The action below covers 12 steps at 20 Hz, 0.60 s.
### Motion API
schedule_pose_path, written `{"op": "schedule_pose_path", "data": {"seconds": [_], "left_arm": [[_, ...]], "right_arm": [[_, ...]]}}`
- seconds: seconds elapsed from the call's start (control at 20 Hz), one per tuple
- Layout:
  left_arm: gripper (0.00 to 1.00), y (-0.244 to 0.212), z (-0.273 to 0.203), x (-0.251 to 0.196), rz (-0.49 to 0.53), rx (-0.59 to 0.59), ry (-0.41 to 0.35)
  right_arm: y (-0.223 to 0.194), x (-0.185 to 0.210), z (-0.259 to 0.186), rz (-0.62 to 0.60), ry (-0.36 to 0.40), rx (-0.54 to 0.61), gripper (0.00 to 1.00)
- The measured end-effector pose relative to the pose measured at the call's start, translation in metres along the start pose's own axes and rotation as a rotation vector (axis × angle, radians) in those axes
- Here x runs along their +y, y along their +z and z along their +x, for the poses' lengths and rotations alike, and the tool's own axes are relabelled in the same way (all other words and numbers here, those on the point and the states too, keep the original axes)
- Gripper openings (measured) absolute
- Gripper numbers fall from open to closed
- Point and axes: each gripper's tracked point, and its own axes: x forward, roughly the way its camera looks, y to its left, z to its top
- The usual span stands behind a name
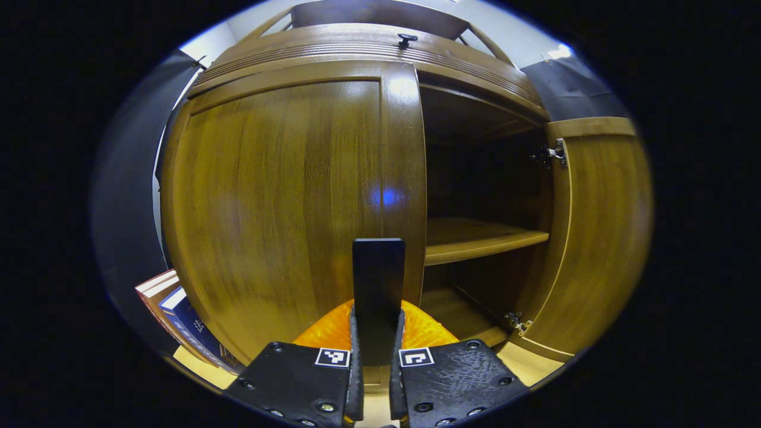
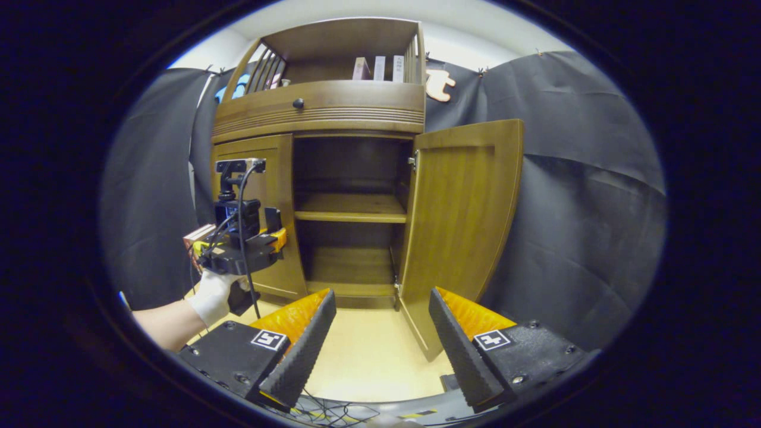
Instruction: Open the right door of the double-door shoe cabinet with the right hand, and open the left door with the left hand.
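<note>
The wooden shoe cabinet [image 2: 321, 110] faces me. Its right door [image 2: 461, 226] [image 1: 600, 238] is swung wide open, baring a shelf [image 2: 351, 208] [image 1: 481, 235]. The left door [image 1: 279, 202] [image 2: 276, 172] lies flat against the frame. My left gripper [image 1: 378, 315] is shut on that door's dark upright handle [image 1: 378, 267], near the door's inner edge. From the right gripper view, the left gripper [image 2: 270, 235] is held against the left door by a gloved hand [image 2: 214, 297]. My right gripper [image 2: 381, 294] hangs open, back from the cabinet above the floor, with nothing between its fingers.
Books [image 1: 172, 309] lean against the cabinet's left side low down. A drawer front with a dark knob [image 2: 298, 103] [image 1: 407, 38] runs above the doors, and an upper rack holds more books [image 2: 377, 68]. Pale floor [image 2: 368, 356] lies in front; cables [image 2: 333, 410] trail near me.
</note>
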Motion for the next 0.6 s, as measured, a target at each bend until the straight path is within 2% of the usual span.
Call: {"op": "schedule_pose_path", "data": {"seconds": [0.6], "left_arm": [[0.16,-0.007,-0.077,0.015,0.001,-0.023,-0.064]], "right_arm": [[-0.005,0.000,-0.013,-0.005,0.031,-0.010,1.00]]}}
